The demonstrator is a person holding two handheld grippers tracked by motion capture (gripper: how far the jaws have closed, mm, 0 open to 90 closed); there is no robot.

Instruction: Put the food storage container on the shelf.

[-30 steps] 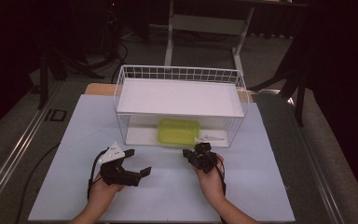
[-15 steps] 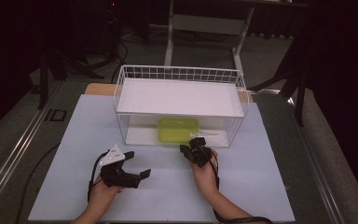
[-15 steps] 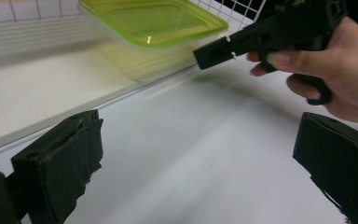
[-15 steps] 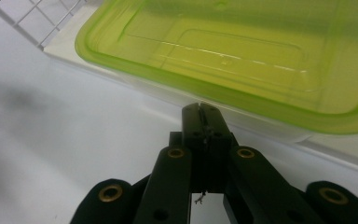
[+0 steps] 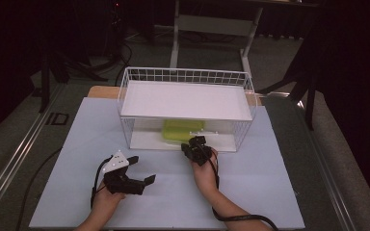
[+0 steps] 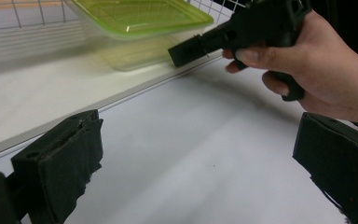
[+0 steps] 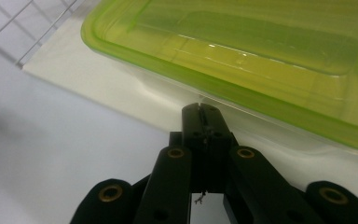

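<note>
A clear container with a green lid [image 5: 183, 129] sits on the lower white board of a white wire rack [image 5: 183, 73], under its upper shelf. My right gripper [image 5: 198, 142] is shut with nothing between its jaws. Its tip points at the container's near side, just short of it. In the right gripper view the shut right gripper [image 7: 200, 112] nearly reaches the clear wall below the green lid [image 7: 261, 46]. My left gripper [image 5: 142, 169] rests open on the table, left of the right hand. In the left gripper view the left gripper [image 6: 200, 154] has wide-apart jaws, beyond them the container [image 6: 140, 18] and the right gripper's tip [image 6: 189, 49].
The rack stands on a pale sheet [image 5: 270, 178] that covers the table, with room in front and on both sides. The rack's lower board [image 6: 28, 102] has a low front edge. A cable [image 5: 245, 219] trails from the right forearm. Dark stands and a table frame lie behind.
The right hand has moved forward, away from the person, so the shut gripper's tip now sits at the rack's front edge near the container. The left gripper has stayed in place.
</note>
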